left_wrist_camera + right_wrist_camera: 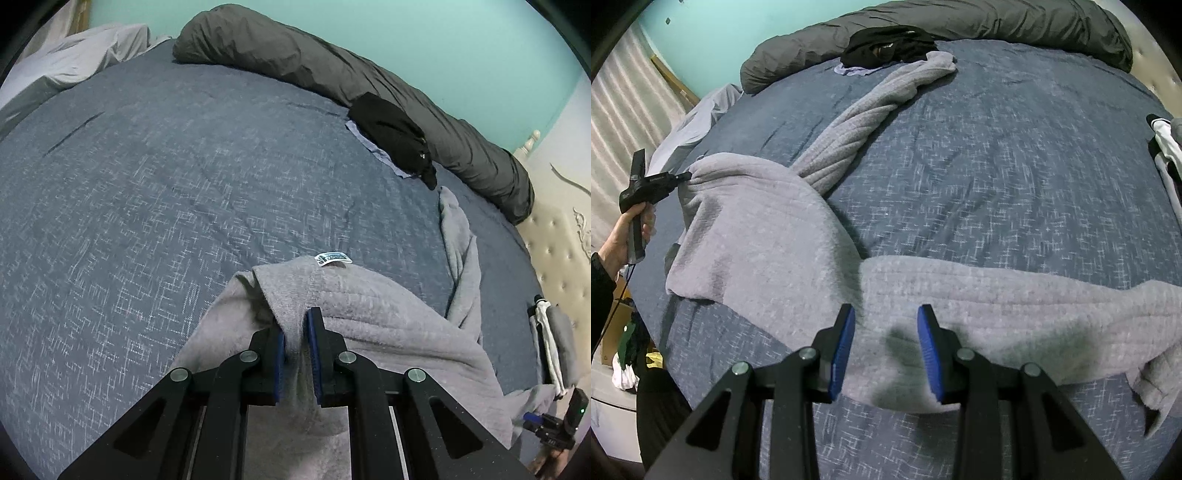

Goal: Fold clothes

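The blue bedspread lay broad and mostly bare, bounded at its far edge by a dark rolled duvet. Across its near side sprawled the grey robe, one sleeve trailing toward a black garment. The left gripper was clamped tight on a bunched fold of robe. The right gripper hovered partly open just over the robe's near edge, gripping nothing.

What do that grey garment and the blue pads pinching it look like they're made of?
The grey garment looks like soft fleece or terry: a matte, fuzzy nap with stitched ribs, and it drapes limply. Which fibre, I cannot tell. The blue pads of the left gripper look like rubber or soft plastic, dull with fine ridges; they sit on rigid, smooth black arms.
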